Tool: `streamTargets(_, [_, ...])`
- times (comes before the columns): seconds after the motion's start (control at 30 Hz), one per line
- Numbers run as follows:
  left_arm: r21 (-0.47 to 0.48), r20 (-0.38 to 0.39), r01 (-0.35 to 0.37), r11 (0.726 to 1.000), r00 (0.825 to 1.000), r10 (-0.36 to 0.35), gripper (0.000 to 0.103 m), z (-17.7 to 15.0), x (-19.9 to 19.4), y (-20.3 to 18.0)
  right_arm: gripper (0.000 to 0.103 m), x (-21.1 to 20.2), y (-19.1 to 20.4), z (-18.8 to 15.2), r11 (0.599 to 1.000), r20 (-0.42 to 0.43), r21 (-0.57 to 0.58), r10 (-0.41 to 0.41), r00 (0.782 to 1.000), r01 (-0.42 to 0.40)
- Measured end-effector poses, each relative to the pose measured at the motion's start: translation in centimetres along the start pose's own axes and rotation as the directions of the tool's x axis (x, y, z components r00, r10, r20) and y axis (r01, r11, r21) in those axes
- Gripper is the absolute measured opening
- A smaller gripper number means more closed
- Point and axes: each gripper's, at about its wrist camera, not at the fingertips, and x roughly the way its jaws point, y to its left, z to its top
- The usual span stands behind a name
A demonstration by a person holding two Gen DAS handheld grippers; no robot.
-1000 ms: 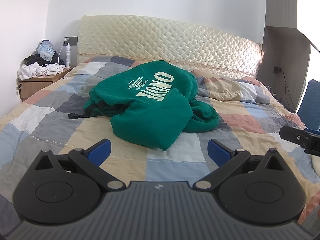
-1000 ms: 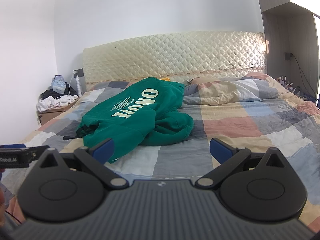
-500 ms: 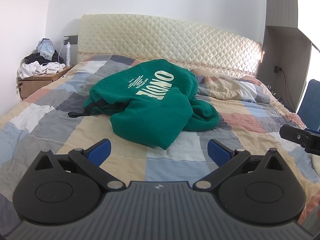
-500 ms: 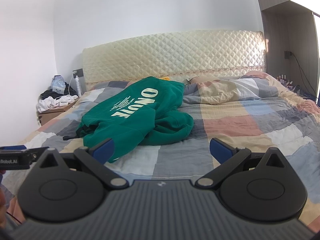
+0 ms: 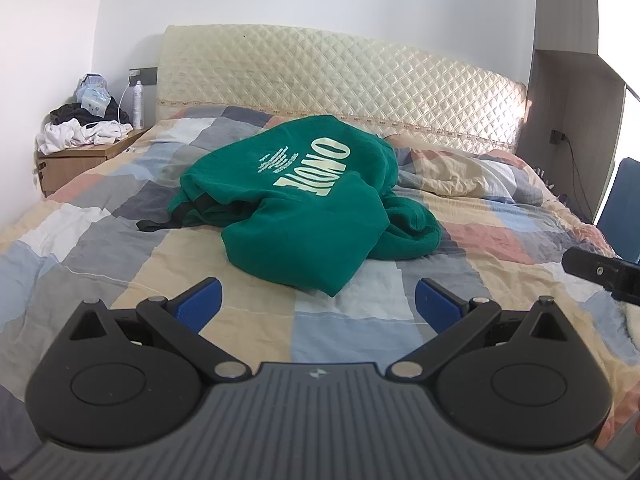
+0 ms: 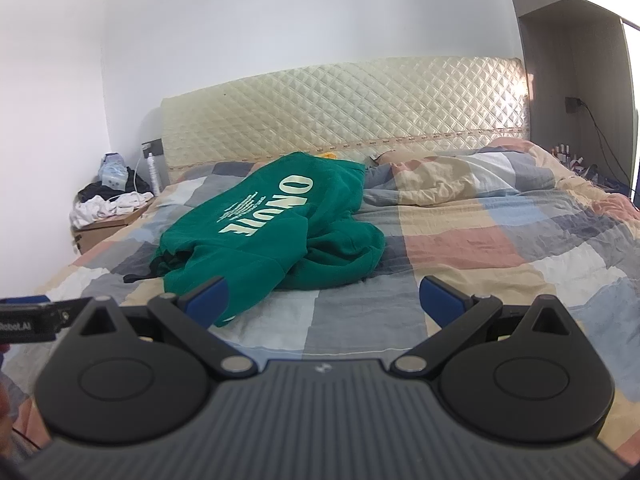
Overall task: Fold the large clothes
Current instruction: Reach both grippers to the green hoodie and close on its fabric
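Observation:
A green sweatshirt [image 5: 304,208] with pale lettering lies crumpled in the middle of the bed on a patchwork quilt [image 5: 100,256]; it also shows in the right wrist view [image 6: 272,236]. My left gripper [image 5: 318,304] is open and empty, held above the quilt just short of the sweatshirt's near edge. My right gripper [image 6: 322,300] is open and empty, near the sweatshirt's right near corner. Its left blue fingertip [image 6: 208,300] overlaps the sweatshirt's hem in the view. Part of the right gripper [image 5: 604,272] shows at the right edge of the left wrist view.
A quilted cream headboard [image 5: 340,80] stands behind the bed. A pillow [image 5: 460,172] lies at the back right. A wooden nightstand [image 5: 76,160] at the left holds piled clothes and a bottle. A blue chair [image 5: 624,204] and cables are at the right.
Both grippers stay open and nearly still. The left wrist view has shifted slightly, so the sweatshirt sits a little higher and closer in it.

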Motion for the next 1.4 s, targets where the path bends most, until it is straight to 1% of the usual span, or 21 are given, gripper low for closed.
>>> streamTargets(0.17, [0.002,-0.007,-0.001,1.000,1.000,0.001,0.103,0.1,0.3,0.1,0.103,-0.1,0.0,-0.1,1.000,0.001,-0.001,-0.003,1.000,0.003])
streamTargets(0.3, [-0.002,-0.008,0.001,1.000,1.000,-0.001,0.103,0.1,0.5,0.1,0.103,0.1,0.1,0.1,1.000,0.009,-0.014,-0.022,1.000,0.022])
streamTargets(0.47, [-0.002,-0.009,0.004,1.000,1.000,-0.004,0.103,0.5,1.5,0.0,0.103,1.1,0.0,0.5,1.000,-0.002,0.004,-0.029,1.000,0.029])
streamTargets(0.57, [0.010,-0.017,-0.018,1.000,1.000,0.018,0.103,1.4,2.9,-0.2,0.103,1.8,-0.2,1.2,0.999,0.001,0.012,-0.043,0.999,0.043])
streamTargets(0.67, [0.037,-0.019,-0.034,0.999,0.999,0.035,0.103,3.5,4.8,-0.5,0.103,3.0,-0.8,2.4,0.999,-0.015,0.035,-0.034,0.999,0.035])
streamTargets(0.8, [0.038,-0.026,-0.022,0.999,0.999,0.023,0.103,5.9,7.6,-0.3,0.103,6.3,-1.5,4.8,0.995,-0.058,0.085,-0.040,0.998,0.044])
streamTargets(0.9, [0.009,-0.056,-0.028,1.000,0.998,0.028,0.103,7.3,11.2,0.0,0.103,9.8,-2.6,6.3,0.986,-0.113,0.161,-0.032,0.993,0.050])
streamTargets(0.97, [0.002,-0.074,-0.037,0.999,0.997,0.037,0.103,7.7,13.8,0.4,0.103,11.9,-3.0,6.9,0.980,-0.116,0.195,-0.013,0.993,0.036])
streamTargets(1.03, [-0.001,-0.103,-0.036,0.999,0.994,0.036,0.103,7.5,16.4,0.8,0.103,13.9,-3.0,6.9,0.982,-0.110,0.179,-0.038,0.993,0.057])
streamTargets(1.1, [-0.018,-0.132,-0.026,0.999,0.991,0.024,0.103,6.9,18.5,1.5,0.103,16.4,-2.7,6.4,0.987,-0.137,0.132,-0.070,0.988,0.088])
streamTargets(1.17, [-0.035,-0.148,-0.021,0.999,0.989,0.015,0.103,6.3,20.5,2.1,0.103,18.6,-2.8,5.3,0.989,-0.159,0.111,-0.076,0.984,0.095])
streamTargets(1.27, [-0.015,-0.151,-0.021,1.000,0.988,0.018,0.103,5.0,23.0,2.3,0.103,21.9,-3.6,3.4,0.985,-0.209,0.141,-0.064,0.976,0.095])
streamTargets(1.4, [0.016,-0.150,0.003,1.000,0.989,0.000,0.103,3.2,26.0,2.1,0.103,26.3,-5.0,0.8,0.972,-0.291,0.224,-0.009,0.957,0.077])
